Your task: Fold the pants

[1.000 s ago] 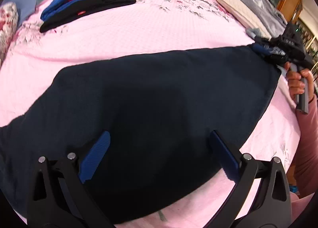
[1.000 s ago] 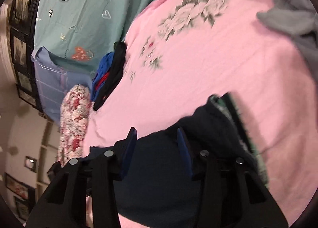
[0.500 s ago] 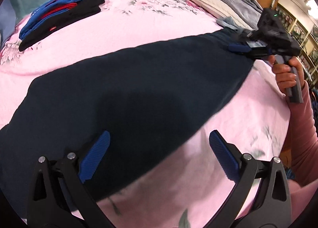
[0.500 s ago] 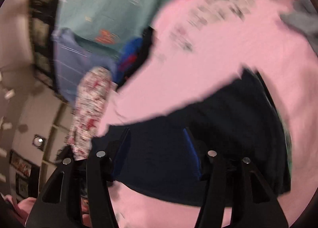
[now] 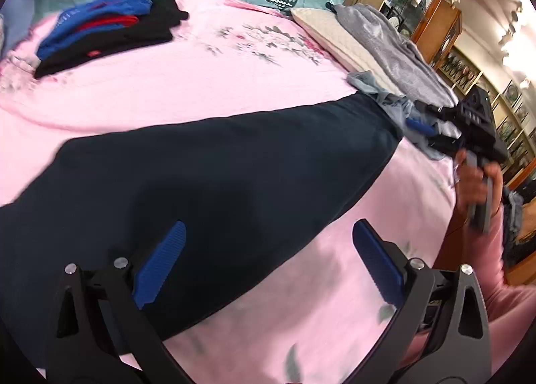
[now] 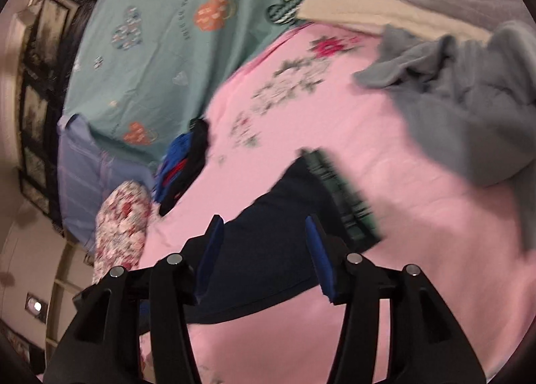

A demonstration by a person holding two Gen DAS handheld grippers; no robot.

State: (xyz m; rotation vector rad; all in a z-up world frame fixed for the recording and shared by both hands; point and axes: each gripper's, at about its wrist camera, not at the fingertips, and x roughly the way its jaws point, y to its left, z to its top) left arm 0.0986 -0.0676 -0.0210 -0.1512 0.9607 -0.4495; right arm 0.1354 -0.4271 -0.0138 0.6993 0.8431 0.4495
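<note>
From the left wrist camera, the dark navy pants [image 5: 217,176] are lying flat across a pink bedsheet [image 5: 187,82], stretched from the lower left up toward the right. The left gripper [image 5: 268,260] is hovering over their near edge with its jaws spread wide and nothing between them. At the far right, a hand [image 5: 472,183] is holding the right gripper [image 5: 425,133] just past the pants' far end, beside some crumpled grey cloth [image 5: 395,49]. A folded stack of black, blue and red clothes [image 5: 107,32] is sitting well apart at the upper left. From the right wrist camera, the right gripper [image 6: 264,250] is floating above the pants [image 6: 268,250] with its jaws opening — no fabric is pinched between them, and the plaid-lined waistband [image 6: 341,196] is lying just ahead. The pants appear laid out and released, so the step in hand looks like the pause between folds — next, each gripper probably needs to pinch an end and carry it over the other.
</note>
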